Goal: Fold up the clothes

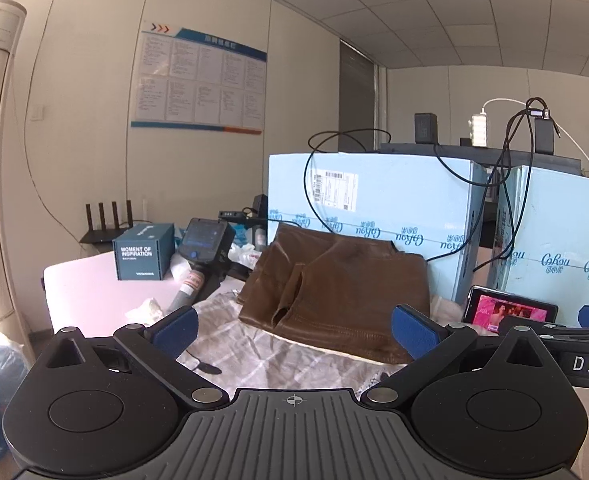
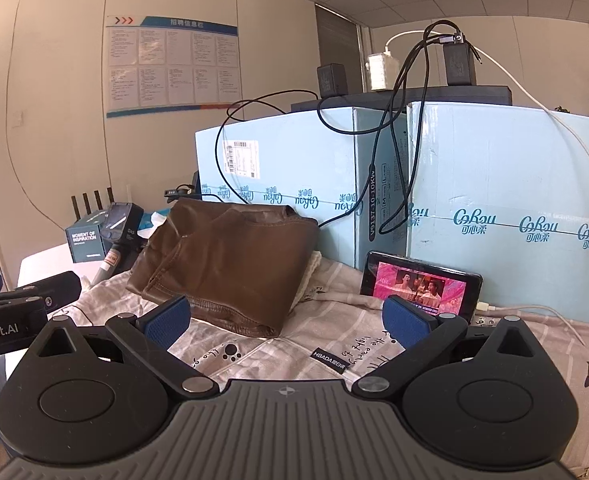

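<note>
A brown leather-like garment (image 1: 334,292) lies folded in a flat stack on a pale patterned sheet (image 1: 278,364), against light blue boxes. It also shows in the right wrist view (image 2: 230,264). My left gripper (image 1: 294,330) is open and empty, just in front of the garment's near edge. My right gripper (image 2: 288,320) is open and empty, over the sheet (image 2: 334,344) at the garment's near right corner. The left gripper's side (image 2: 22,312) shows at the left of the right wrist view.
Light blue cardboard boxes (image 2: 494,208) with black cables (image 2: 394,120) stand behind the garment. A phone (image 2: 418,286) playing video leans on them at right. At left are a dark teal box (image 1: 144,252), a handheld device (image 1: 202,252), a router (image 1: 106,224) and crumpled tissues (image 1: 146,308).
</note>
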A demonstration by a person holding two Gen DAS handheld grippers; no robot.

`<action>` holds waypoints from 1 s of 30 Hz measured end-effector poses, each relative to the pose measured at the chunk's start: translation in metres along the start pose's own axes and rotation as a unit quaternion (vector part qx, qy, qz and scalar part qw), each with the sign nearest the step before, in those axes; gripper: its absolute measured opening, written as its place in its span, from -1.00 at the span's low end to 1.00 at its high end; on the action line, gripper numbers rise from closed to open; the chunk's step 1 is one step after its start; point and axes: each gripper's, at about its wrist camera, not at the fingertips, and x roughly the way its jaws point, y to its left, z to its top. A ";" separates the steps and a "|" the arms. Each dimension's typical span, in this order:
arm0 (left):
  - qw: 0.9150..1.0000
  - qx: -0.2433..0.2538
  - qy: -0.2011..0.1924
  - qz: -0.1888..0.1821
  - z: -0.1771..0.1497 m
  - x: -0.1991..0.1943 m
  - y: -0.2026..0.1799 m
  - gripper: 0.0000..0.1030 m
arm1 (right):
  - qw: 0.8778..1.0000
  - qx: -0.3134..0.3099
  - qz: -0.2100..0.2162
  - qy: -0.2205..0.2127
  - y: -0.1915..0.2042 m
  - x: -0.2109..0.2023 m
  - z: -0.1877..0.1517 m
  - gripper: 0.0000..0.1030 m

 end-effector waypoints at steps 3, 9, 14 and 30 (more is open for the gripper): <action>1.000 -0.010 0.024 0.001 -0.007 0.000 0.005 1.00 | 1.000 -0.015 0.006 0.014 0.006 0.002 -0.004 1.00; 0.998 -0.021 0.040 0.040 -0.019 -0.005 0.018 1.00 | 0.998 -0.020 0.039 0.050 0.015 0.011 -0.015 1.00; 0.997 -0.013 0.048 0.064 -0.026 -0.005 0.023 1.00 | 0.997 -0.031 0.025 0.065 0.022 0.017 -0.022 1.00; 0.996 0.008 0.055 0.062 -0.034 0.002 0.013 1.00 | 0.996 -0.034 0.021 0.083 0.022 0.025 -0.029 1.00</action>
